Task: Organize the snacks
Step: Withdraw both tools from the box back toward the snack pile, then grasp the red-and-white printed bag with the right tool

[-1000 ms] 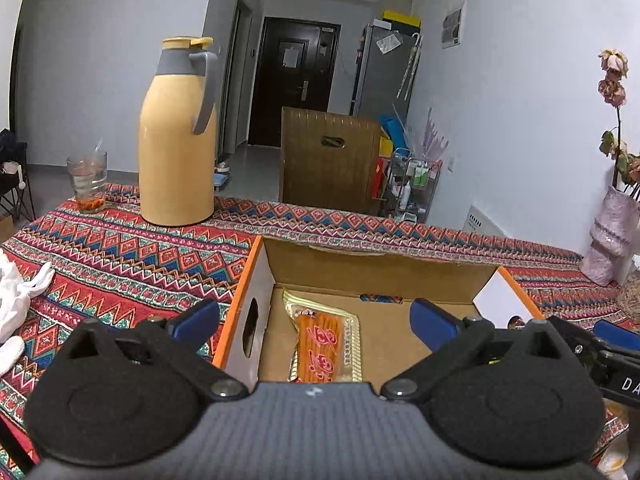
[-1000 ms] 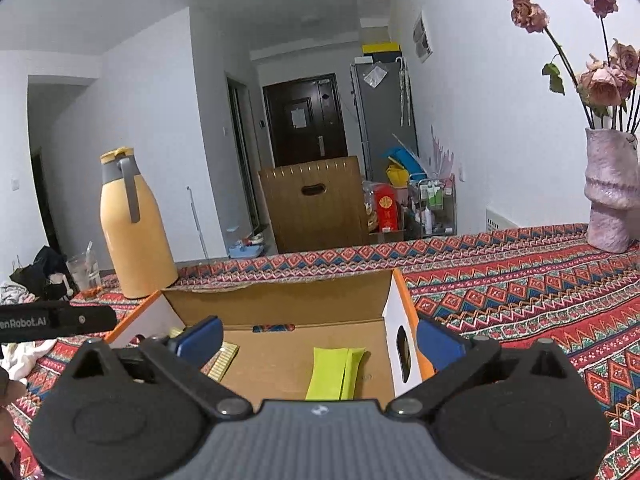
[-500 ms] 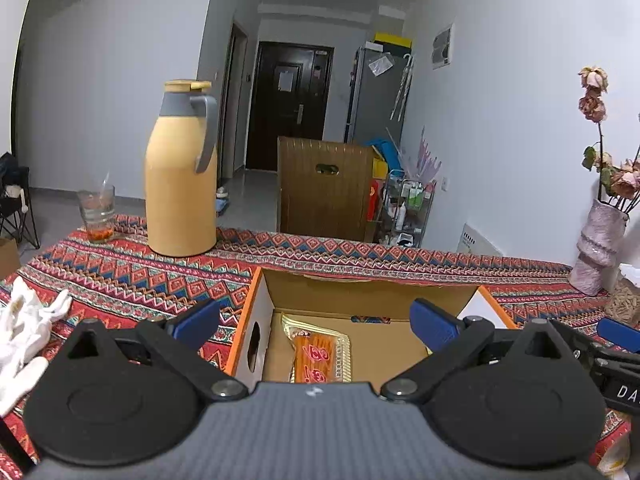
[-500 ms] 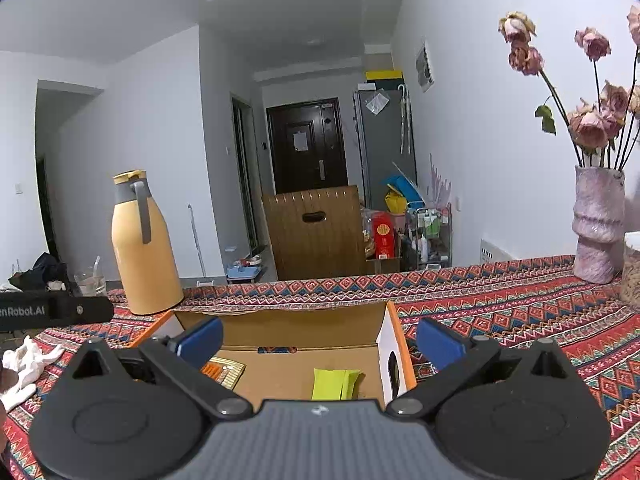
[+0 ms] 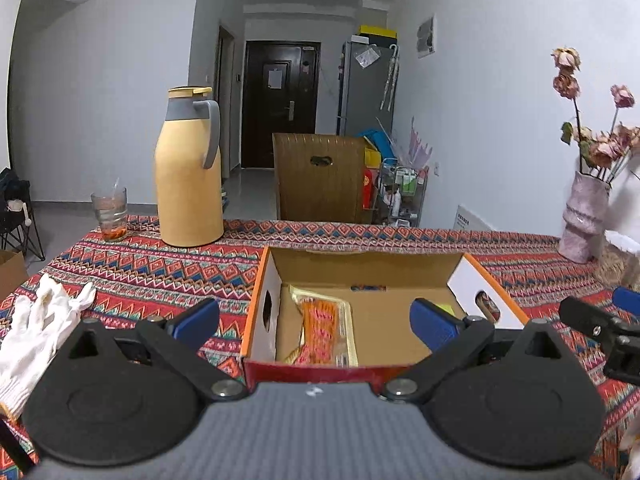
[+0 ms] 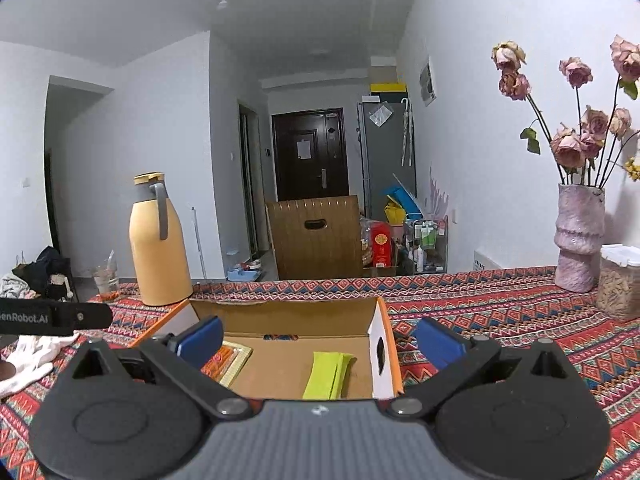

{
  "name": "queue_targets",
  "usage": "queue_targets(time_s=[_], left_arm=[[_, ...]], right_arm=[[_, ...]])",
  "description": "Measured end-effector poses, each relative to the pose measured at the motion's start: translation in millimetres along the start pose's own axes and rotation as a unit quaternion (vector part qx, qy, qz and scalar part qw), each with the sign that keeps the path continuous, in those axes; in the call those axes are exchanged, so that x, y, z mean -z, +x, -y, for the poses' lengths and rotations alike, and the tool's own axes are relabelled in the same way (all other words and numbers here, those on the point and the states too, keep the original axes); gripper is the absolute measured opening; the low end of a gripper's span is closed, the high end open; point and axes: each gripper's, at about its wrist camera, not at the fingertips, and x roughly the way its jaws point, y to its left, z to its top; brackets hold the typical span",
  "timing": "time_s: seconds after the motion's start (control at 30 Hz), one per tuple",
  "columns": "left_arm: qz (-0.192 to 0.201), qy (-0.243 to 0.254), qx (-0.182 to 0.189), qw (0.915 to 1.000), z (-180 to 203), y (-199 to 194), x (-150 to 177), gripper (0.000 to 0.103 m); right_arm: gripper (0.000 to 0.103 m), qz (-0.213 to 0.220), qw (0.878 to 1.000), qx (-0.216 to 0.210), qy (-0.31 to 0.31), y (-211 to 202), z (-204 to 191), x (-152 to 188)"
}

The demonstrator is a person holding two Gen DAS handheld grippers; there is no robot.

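An open cardboard box [image 5: 488, 280] [image 6: 384, 332] with orange edges sits on the patterned tablecloth. Inside lie an orange snack packet [image 5: 322, 330] [image 6: 226, 358] at the left and a green packet [image 6: 328, 374] toward the right; the left wrist view shows only a sliver of the green one. My left gripper [image 5: 314, 320] hovers open in front of the box with nothing between its blue pads. My right gripper [image 6: 318, 338] is also open and empty, just before the box's near right part. The right gripper's body [image 5: 600, 332] shows at the right edge of the left wrist view.
A yellow thermos [image 5: 188, 172] [image 6: 158, 242] and a glass [image 5: 110, 216] stand at the far left of the table. A white glove [image 5: 38, 332] lies at the left. A pink vase with dried roses [image 6: 580, 236] and a lidded jar [image 6: 620, 280] stand at the right. A brown chair back [image 5: 320, 178] is behind the table.
Both grippers have pulled back and risen from the box; the box looks smaller and farther. Both stay open and empty. The glove has come into fuller view.
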Motion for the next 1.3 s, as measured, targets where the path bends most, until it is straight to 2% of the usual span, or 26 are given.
queue_targets(time_s=[0.27, 0.73, 0.87, 1.3], left_arm=[[-0.020, 0.018, 0.007, 0.9996, -10, -20, 34, 0.103], [-0.072, 0.006, -0.003, 0.9974, -24, -28, 94, 0.103], [-0.084, -0.007, 0.001, 0.9964, -26, -29, 103, 0.103], [-0.088, -0.012, 0.004, 0.9960, -25, -27, 105, 0.103]], right_arm=[[0.103, -0.016, 1.000, -0.001, -0.012, -29, -1, 23], [0.103, -0.115, 0.993, 0.011, 0.008, -45, 6, 86], [0.103, -0.127, 0.992, 0.019, 0.020, -45, 10, 92], [0.103, -0.139, 0.990, 0.002, 0.016, -39, 0, 96]])
